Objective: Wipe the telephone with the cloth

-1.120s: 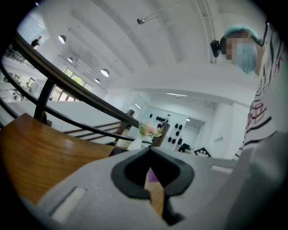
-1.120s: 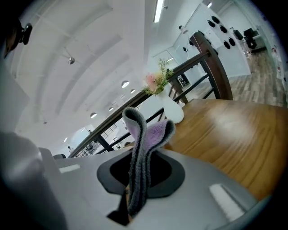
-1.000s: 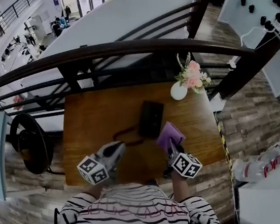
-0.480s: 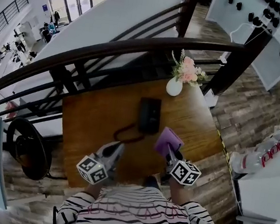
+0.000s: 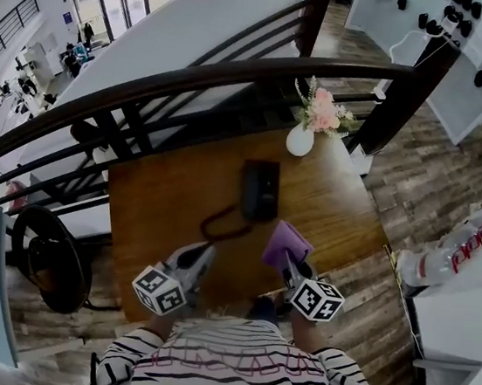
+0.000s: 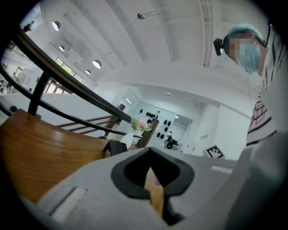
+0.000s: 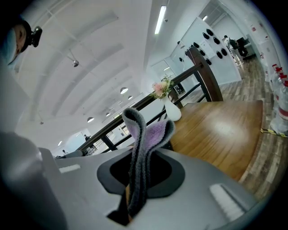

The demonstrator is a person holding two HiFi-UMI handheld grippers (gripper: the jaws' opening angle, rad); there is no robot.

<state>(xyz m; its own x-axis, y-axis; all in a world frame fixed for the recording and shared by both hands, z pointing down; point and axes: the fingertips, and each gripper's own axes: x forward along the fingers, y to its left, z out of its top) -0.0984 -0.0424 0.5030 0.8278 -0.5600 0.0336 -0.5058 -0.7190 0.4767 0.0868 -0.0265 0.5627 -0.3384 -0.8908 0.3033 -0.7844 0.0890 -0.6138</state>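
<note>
A brown wooden table [image 5: 161, 194] was seen in the middle of the frame. A black telephone [image 5: 260, 190] was laid at its center. A white vase [image 5: 299, 139] was set at its upper right corner.

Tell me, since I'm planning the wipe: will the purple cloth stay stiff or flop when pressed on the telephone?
Probably floppy: the cloth folds over itself above the right gripper that pinches it. Its fuzzy nap suggests it is light and grips rather than slides. The telephone lies flat, so the cloth should drape onto it.
</note>
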